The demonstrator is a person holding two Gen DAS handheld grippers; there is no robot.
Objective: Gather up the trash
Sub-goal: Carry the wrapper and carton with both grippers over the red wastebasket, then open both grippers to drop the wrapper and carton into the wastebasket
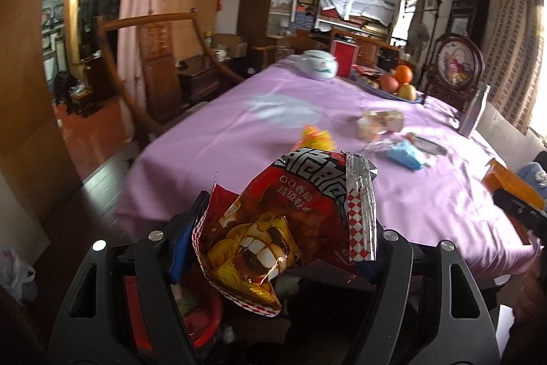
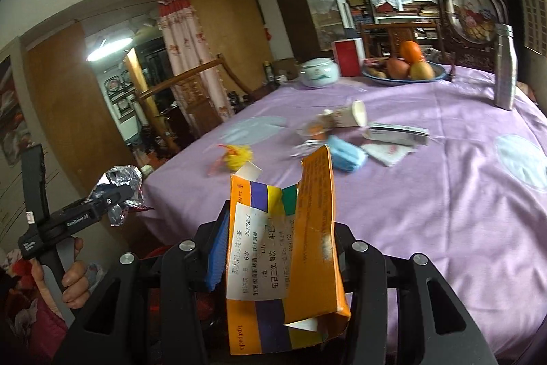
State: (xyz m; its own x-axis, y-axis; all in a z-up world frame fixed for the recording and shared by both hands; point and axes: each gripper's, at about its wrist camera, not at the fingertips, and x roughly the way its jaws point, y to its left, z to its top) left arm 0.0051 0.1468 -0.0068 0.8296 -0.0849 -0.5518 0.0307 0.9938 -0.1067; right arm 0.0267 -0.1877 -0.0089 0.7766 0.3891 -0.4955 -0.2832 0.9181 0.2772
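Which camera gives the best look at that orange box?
The right wrist view: the orange box fills the foreground, clamped in the right gripper, with its printed label readable. The left wrist view catches only a blurred corner of it at the right edge, beyond the noodle wrapper.

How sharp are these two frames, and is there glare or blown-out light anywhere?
Left wrist view: snack wrapper sharp, its foil strip glinting; litter on the purple tablecloth smeared by motion; window at right blown out. Right wrist view: orange box label readable, table litter blurred, fisheye bends the walls.
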